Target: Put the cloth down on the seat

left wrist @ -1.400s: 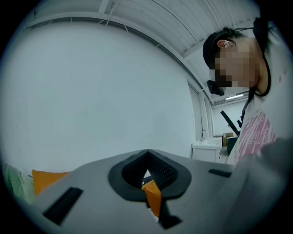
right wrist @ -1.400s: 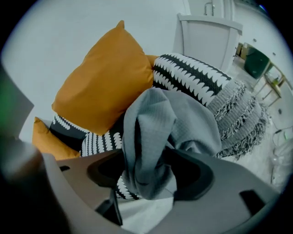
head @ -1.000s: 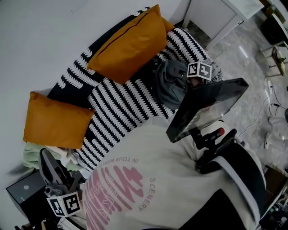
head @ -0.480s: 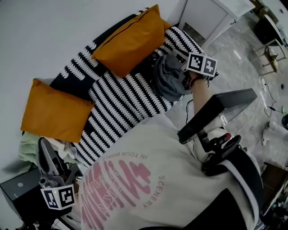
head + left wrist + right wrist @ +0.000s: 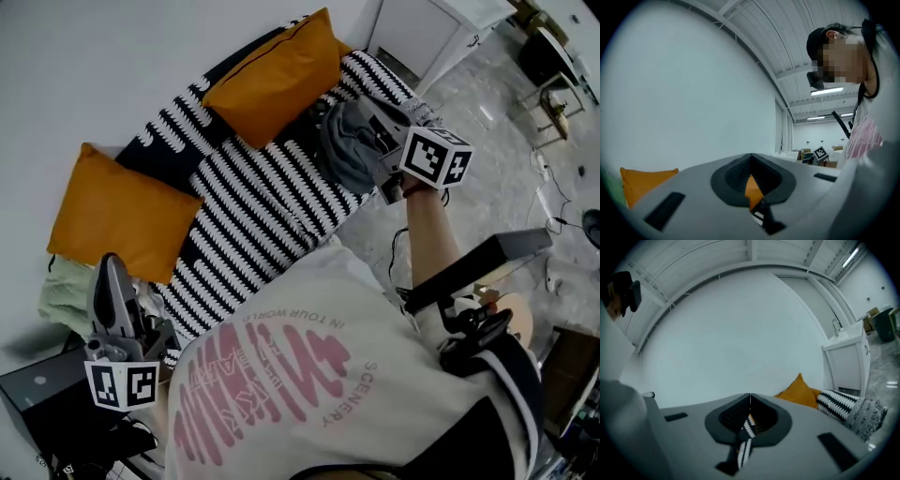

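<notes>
- The grey cloth (image 5: 345, 155) lies crumpled on the striped seat (image 5: 253, 206) at the sofa's right end, just below the nearer of the 2 orange cushions (image 5: 272, 80). Nothing is holding it.
- The right gripper (image 5: 370, 117) was low over that heap 1 second ago. It has since come up, and its marker cube (image 5: 436, 157) now looms larger in the head view.
- Its jaws have just been closing on the way up and now meet at the tips. There is nothing between them; only a sliver of striped cover shows past them in its own view.
- The left gripper (image 5: 112, 267) stays low at the person's left side, near the other cushion (image 5: 122, 220). Its jaws are pressed together and empty, and it has taken no part.
- To my eye the putting-down is finished. The cloth rests on the seat by itself, and the right hand's rise looks like a withdrawal rather than a fresh reach.
- The only loose end is neatness, since the cloth sits bunched rather than spread.
</notes>
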A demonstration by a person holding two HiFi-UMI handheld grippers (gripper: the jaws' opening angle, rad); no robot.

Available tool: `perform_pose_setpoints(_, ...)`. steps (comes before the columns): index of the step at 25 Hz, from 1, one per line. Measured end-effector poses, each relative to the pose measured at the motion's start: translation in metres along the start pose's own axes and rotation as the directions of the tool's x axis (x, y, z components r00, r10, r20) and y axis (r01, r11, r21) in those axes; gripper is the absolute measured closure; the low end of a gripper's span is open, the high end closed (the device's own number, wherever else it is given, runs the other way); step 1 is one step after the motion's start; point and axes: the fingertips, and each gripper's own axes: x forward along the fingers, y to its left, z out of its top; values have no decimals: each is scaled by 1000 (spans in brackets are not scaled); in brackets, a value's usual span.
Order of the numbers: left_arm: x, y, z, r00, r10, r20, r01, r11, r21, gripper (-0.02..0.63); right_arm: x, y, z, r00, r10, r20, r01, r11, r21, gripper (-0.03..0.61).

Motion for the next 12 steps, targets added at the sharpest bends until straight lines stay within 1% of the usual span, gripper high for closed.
perform_pose_setpoints(3,-2,-5,-8,998,-54,-20,54,998,-15,612,-23,36,0,998,53,44,-53,999,-8,565)
perform_pose_setpoints(6,-11,-18,-10,993,-117,-35,116,993,-38,612,-51,76,-6,984,152,89,-158,986,58,566)
perform_pose_setpoints(8,-15,-25,-13,986,-162,-38,159,986,-53,612,-68,100,-12,974,203,106,-211,975,76,566)
perform_pose_setpoints(10,-16,-30,-16,979,-200,-37,197,978,-75,612,-83,116,-20,972,209,109,-216,974,60,566)
perform_pose_setpoints(12,-17,-34,-19,971,-235,-39,231,968,-94,612,-95,126,-27,974,195,112,-201,979,43,566)
